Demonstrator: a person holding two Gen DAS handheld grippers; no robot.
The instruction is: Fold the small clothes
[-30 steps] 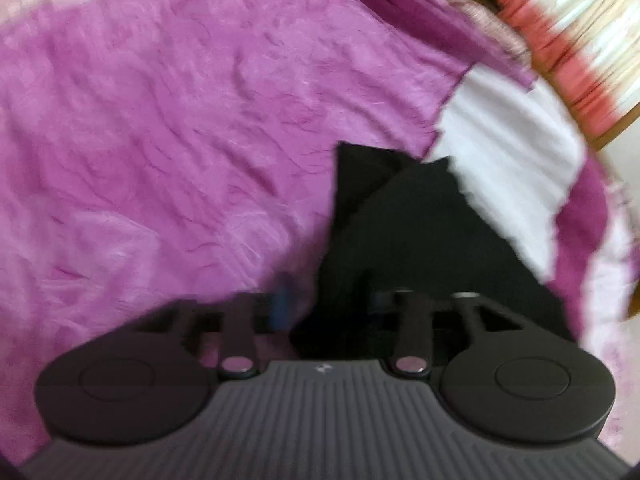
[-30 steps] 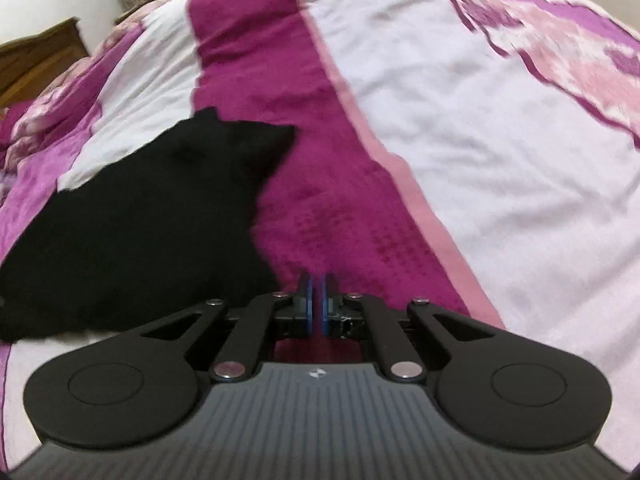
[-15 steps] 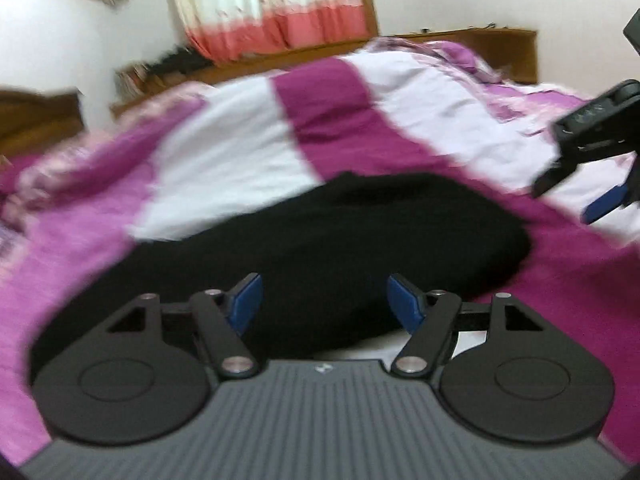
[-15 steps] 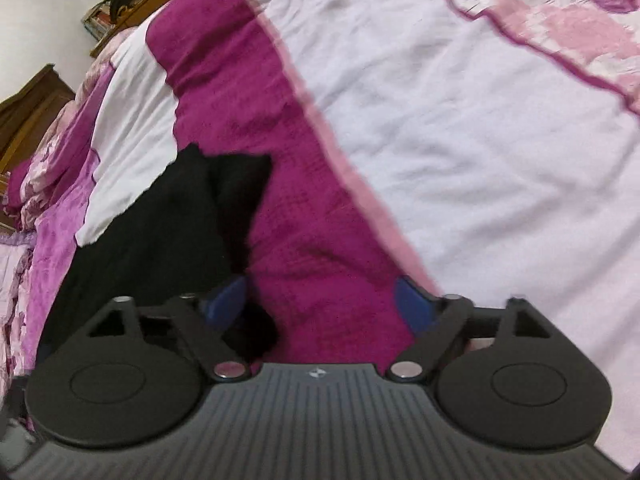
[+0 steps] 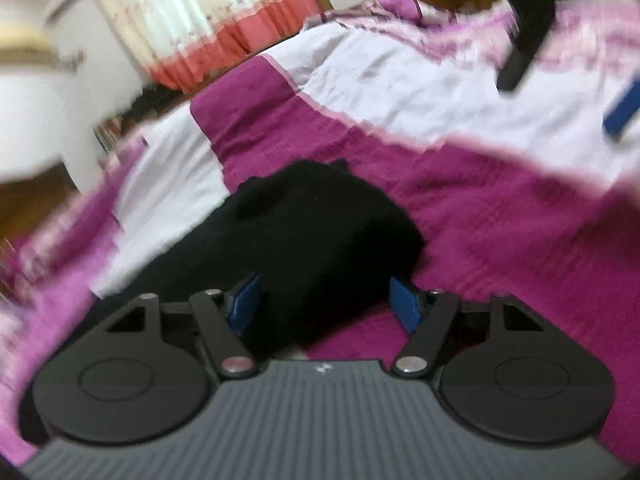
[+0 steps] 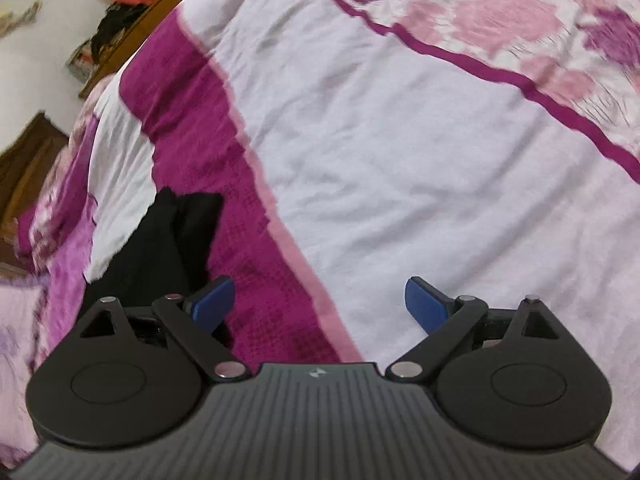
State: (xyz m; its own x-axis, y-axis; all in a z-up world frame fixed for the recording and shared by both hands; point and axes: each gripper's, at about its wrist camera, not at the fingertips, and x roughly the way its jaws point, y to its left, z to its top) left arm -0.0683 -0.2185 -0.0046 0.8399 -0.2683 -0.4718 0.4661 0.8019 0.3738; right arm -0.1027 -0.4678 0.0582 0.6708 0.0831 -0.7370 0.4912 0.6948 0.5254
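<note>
A black garment [image 5: 304,232] lies folded in a heap on the magenta and white bedspread [image 5: 500,216]. My left gripper [image 5: 326,300] is open and empty, just above the garment's near end. My right gripper [image 6: 320,300] is open and empty, over the magenta stripe; the garment [image 6: 160,248] lies to its left, with the left blue pad at its edge. The right gripper also shows at the upper right of the left wrist view [image 5: 576,76], apart from the garment.
The bedspread [image 6: 400,160] has a white band and a pink flowered border at the far right. A wooden headboard [image 6: 28,160] and a shelf with clutter [image 6: 108,28] stand at the left. A curtain [image 5: 208,20] hangs behind the bed.
Both grippers opened and let the black garment go onto the bed. The left wrist view swung up from the bedspread toward the room. The right gripper drew back to the right.
</note>
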